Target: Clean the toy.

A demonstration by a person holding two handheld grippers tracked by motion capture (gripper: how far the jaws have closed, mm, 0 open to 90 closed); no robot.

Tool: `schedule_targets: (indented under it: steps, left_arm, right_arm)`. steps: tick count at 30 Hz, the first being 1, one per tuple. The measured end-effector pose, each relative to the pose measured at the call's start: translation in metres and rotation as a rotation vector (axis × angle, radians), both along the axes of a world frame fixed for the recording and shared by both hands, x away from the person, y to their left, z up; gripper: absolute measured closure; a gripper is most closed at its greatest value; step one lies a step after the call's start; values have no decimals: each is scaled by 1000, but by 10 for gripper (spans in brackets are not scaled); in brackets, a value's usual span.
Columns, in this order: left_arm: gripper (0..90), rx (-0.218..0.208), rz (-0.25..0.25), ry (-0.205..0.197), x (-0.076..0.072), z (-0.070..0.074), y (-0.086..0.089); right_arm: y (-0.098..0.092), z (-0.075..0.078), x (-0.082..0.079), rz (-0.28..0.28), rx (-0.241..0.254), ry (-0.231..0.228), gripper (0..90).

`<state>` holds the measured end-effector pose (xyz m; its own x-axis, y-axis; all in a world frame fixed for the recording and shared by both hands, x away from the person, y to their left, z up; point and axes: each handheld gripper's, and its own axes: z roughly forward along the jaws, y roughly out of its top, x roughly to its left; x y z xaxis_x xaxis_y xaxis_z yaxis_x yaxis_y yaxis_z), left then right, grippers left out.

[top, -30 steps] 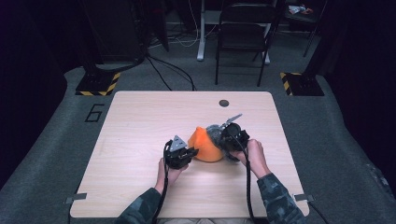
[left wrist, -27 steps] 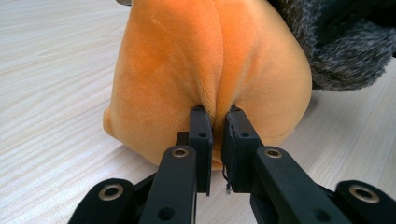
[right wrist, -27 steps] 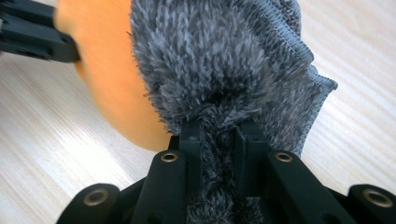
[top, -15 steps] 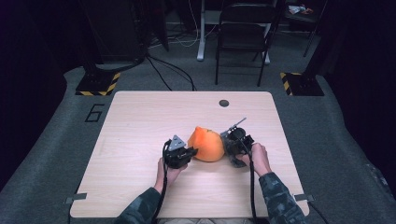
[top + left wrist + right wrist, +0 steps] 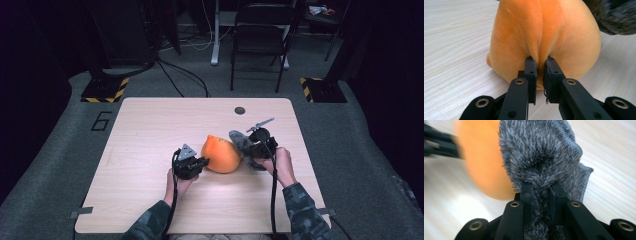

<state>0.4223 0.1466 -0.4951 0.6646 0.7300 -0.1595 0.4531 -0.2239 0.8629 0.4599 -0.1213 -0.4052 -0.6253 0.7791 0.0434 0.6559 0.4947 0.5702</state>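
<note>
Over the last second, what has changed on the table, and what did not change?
The right gripper, shut on the grey fuzzy cloth, has drawn the cloth off the orange plush toward the right, so more of the plush shows. Nothing was taken or let go. The left gripper stays clamped on a fold of the plush, which rests at the same place on the table.

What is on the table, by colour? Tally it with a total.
Orange: 1, plush toy, pinched by the left tool
Grey: 1, fuzzy cloth, pinched by the right tool
Dark: 1, round table grommet
Total: 3
</note>
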Motion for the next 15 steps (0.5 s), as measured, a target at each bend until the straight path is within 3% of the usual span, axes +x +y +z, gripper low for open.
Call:
schedule_targets:
  steps: [3,4,7,9,11,15]
  left_arm:
    - [814,0,1,-2,0,0,0]
    - [812,-1,2,-2,0,0,0]
    - [789,-8,-5,-2,0,0,1]
    - [704,-18,-20,4,1,1,2]
    - [603,45,-12,-22,1,2,4]
    - [445,94,1,-67,2,0,5]
  right_arm:
    - [15,3,-7,67,37,0,762]
    - [21,1,-7,91,27,9,761]
    - [29,-9,-6,89,-21,-14,763]
    - [26,-13,-3,69,-2,-14,763]
    - [22,-14,-1,54,-4,-35,764]
    - [15,-18,4,41,33,-26,764]
